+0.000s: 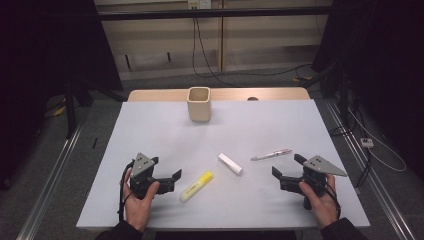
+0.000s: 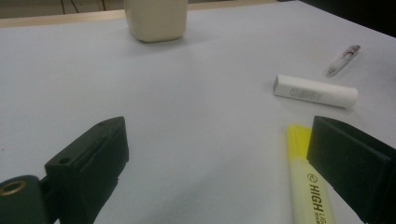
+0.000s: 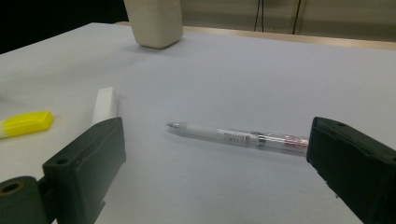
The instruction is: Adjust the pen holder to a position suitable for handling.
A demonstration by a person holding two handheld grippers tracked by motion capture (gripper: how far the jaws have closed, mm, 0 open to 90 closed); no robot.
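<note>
The yellow plastic highlighter [image 1: 196, 186] lay flat on the white counter [image 1: 165, 130], just right of the left gripper [image 1: 167, 176], pointing diagonally away from the person. In the left gripper view the yellow highlighter [image 2: 306, 179] ran partly behind the right-hand finger [image 2: 352, 168], so it sat at the edge of the gap rather than squarely between the fingers, and nothing pressed on it. Those fingers stood wide apart with bare counter between them.

The clear plastic pen with a silver clip [image 1: 271, 154] lay just beyond the right gripper [image 1: 287, 170]. In the right gripper view the pen [image 3: 238, 135] stretched across the gap ahead of the fingers, its far end slipping behind the right-hand finger [image 3: 355, 163]; these fingers too stood wide, gripping nothing.

Between highlighter and pen lay a white rectangular stick, like an eraser or glue tube [image 1: 230, 163], apart from both and tilted diagonally. It sat near the highlighter's far tip, the closest thing to either object. A beige, square-sided ceramic cup [image 1: 198, 104] stood upright near the far edge of the counter, well apart from everything else.

The middle of the counter between the cup and the three small things was open. Both hands [image 1: 140, 200] rested near the near edge, with free surface to the left of the left gripper and little room between the right gripper and the counter's right edge.
</note>
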